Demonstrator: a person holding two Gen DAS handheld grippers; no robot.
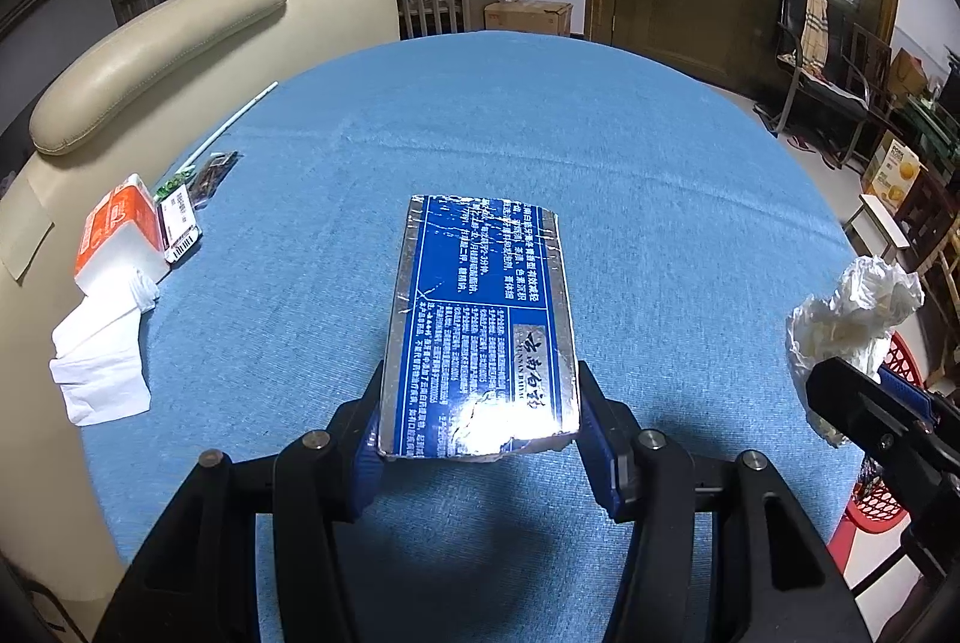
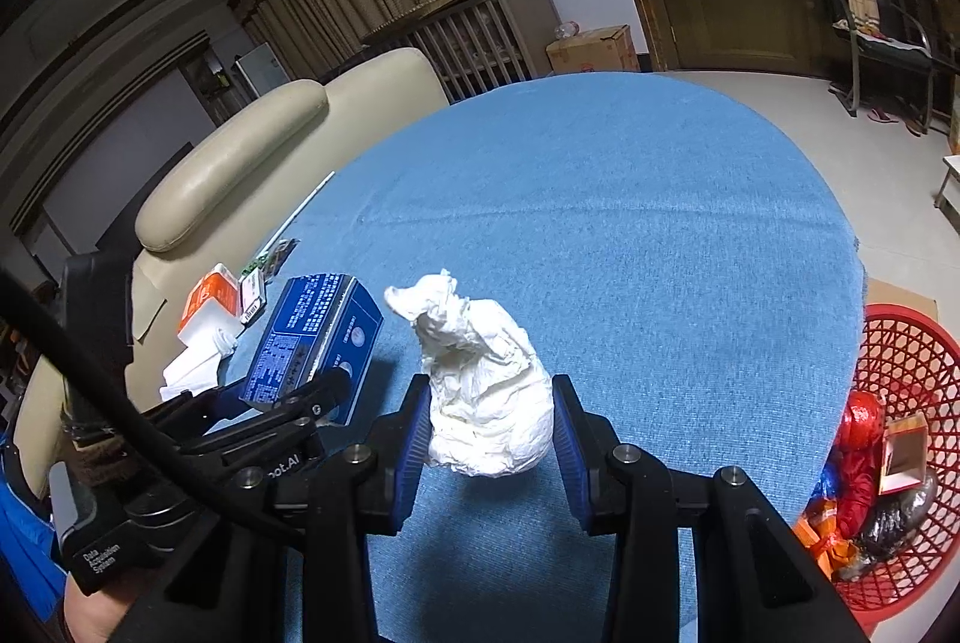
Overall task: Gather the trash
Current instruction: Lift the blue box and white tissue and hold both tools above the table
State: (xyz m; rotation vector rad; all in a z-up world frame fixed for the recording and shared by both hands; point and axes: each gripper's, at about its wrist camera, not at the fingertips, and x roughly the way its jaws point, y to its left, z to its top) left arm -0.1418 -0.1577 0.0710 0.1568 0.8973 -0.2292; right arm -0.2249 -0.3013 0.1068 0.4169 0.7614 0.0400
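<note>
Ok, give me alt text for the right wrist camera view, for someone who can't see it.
The right gripper is shut on a crumpled white tissue wad above a blue-covered table. To its left, the left gripper holds a blue box; a red basket of trash sits at the right.

A round table covered with a blue cloth carries the things. At its left edge, next to a cream sofa, lie an orange-and-white tissue pack with loose white tissues spilling out toward the near side, a small barcoded packet touching the pack, a dark wrapper just beyond, and a thin white straw along the rim.
</note>
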